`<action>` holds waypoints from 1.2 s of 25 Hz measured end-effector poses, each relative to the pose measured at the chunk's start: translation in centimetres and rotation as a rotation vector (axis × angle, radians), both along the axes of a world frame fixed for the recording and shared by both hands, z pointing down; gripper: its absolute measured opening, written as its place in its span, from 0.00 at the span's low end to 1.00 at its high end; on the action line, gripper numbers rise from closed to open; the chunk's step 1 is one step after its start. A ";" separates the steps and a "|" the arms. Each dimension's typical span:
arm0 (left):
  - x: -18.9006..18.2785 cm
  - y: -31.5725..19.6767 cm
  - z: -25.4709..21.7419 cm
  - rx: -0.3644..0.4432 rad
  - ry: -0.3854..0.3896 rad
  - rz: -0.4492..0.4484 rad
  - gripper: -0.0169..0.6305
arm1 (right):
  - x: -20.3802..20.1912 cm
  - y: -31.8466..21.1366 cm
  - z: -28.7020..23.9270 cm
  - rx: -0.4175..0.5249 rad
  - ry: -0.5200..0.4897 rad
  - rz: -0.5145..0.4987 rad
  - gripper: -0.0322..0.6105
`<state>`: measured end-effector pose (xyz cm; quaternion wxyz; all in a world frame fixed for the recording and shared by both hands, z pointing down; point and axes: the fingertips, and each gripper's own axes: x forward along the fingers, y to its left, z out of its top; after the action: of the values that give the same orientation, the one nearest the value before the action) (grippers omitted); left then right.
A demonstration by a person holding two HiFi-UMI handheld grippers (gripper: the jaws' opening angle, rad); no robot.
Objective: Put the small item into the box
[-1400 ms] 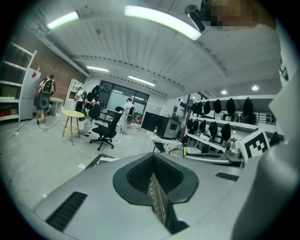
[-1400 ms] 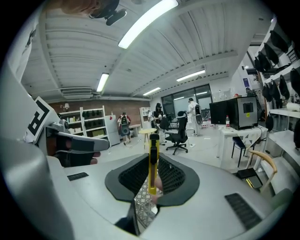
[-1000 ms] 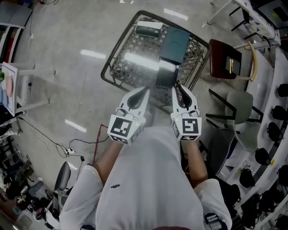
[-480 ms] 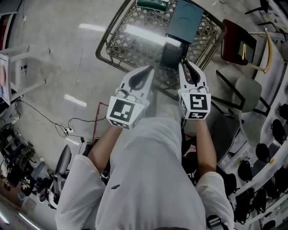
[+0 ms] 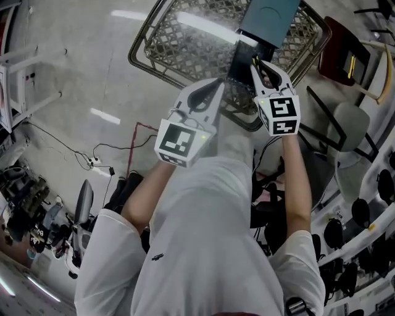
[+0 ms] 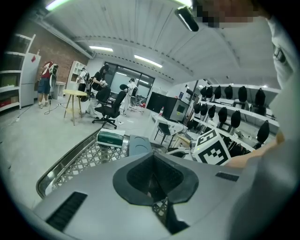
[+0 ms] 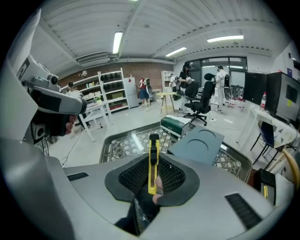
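A yellow utility knife (image 7: 153, 163) stands upright between the jaws of my right gripper (image 7: 151, 182), which is shut on it. In the head view my right gripper (image 5: 257, 63) hovers at the near edge of the grey-blue box (image 5: 270, 15), where only a sliver of the knife (image 5: 254, 60) shows. The box (image 7: 198, 143) lies on a metal mesh table (image 5: 185, 43) and its top has round recesses. Left of it, my left gripper (image 5: 216, 87) is over the table's near rim. The left gripper (image 6: 152, 183) has its jaws together with nothing in them.
A green-and-white carton (image 7: 175, 123) sits at the far side of the mesh table, behind the grey-blue box (image 6: 139, 144). Chairs (image 5: 347, 126) stand close on the right. Cables and a power strip (image 5: 99, 164) lie on the floor to the left. People stand far off.
Both grippers have moved forward over the mesh table's near rim. The right one, still holding the knife, has come up to the box's near edge.
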<state>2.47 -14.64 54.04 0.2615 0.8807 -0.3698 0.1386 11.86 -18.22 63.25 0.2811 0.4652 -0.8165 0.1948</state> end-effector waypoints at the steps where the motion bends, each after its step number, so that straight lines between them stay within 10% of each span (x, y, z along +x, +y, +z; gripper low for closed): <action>1: 0.1 -0.1 0.5 -0.006 -0.002 0.001 0.03 | 0.0 -0.2 0.9 -0.012 0.012 -0.020 0.13; 30: -1.4 -0.2 6.4 -0.079 -0.020 -0.058 0.03 | -0.9 1.2 16.4 -0.348 0.493 -0.526 0.13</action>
<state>1.09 -14.88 60.42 0.2962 0.8572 -0.3921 0.1544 10.99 -17.01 79.62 0.5836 0.2187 -0.7705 0.1339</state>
